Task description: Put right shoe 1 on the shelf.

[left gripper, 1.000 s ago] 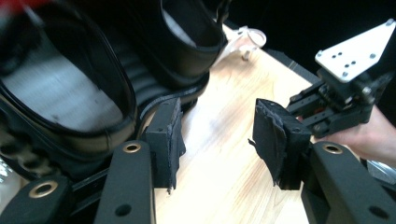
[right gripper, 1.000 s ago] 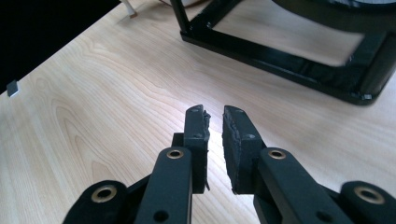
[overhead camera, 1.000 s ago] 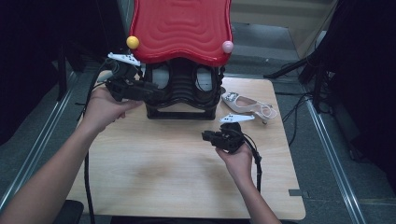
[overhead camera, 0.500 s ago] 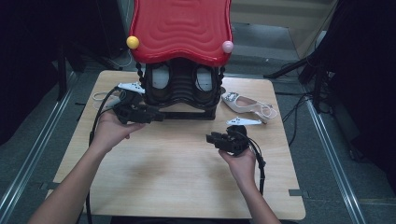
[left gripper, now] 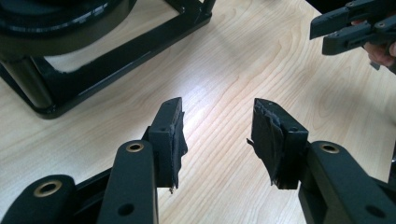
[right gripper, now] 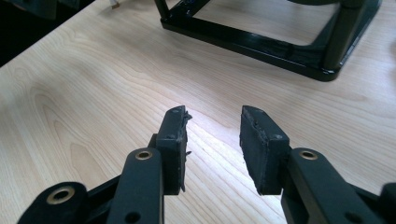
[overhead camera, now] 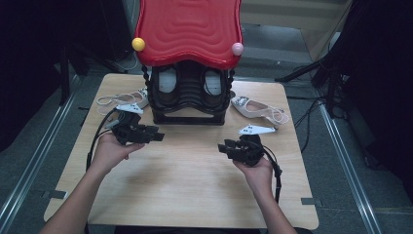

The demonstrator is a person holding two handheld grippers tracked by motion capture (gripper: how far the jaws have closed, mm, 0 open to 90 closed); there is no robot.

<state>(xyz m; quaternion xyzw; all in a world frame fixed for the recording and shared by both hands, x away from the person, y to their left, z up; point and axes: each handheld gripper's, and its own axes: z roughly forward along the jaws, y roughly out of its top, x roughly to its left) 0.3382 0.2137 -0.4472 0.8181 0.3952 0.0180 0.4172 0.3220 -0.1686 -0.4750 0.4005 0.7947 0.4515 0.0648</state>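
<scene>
Right gripper (overhead camera: 228,146), lower centre: jaws have just been opening, nothing between them. Left gripper (overhead camera: 155,136) has dropped to the surface (overhead camera: 195,195), jaws parted, empty. White shoe (overhead camera: 255,108) lies right of the shoe rack (overhead camera: 189,105). Likely next pick.

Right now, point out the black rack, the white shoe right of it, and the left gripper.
black rack (overhead camera: 189,118): high view, on its front base bar.
white shoe (overhead camera: 253,108): high view, on the middle of its upper.
left gripper (left gripper: 217,135): left gripper view, midway between its fingertips, jaws open over bare wood.
</scene>
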